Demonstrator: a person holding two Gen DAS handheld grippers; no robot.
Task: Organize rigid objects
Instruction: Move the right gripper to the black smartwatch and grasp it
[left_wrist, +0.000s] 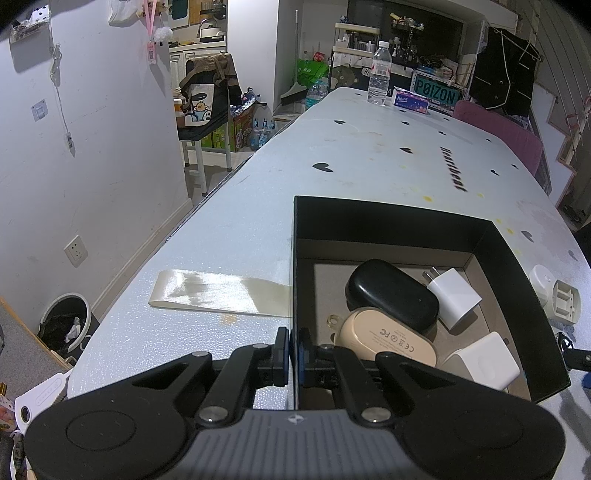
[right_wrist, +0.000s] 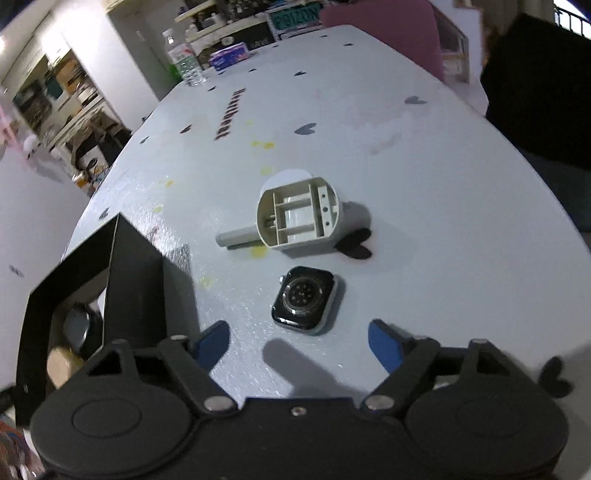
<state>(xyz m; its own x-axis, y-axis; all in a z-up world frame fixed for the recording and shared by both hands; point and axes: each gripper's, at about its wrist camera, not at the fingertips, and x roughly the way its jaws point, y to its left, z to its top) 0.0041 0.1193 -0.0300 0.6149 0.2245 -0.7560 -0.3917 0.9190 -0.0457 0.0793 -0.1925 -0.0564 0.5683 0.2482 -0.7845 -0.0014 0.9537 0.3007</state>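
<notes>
Right tool (right_wrist: 299, 341), jaws wide and empty, hangs over the watch body (right_wrist: 304, 304) lying sensor-up just ahead on the worktop (right_wrist: 443, 184); its thin, slick case could skid from closing pads. Left tool (left_wrist: 293, 354) clamps the black box's (left_wrist: 388, 218) wall.

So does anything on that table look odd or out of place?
Yes. A smartwatch body lies face down with no strap, and a grey plastic part lies on its side beside it, both outside the black box. Yellow stains dot the tablecloth.
</notes>
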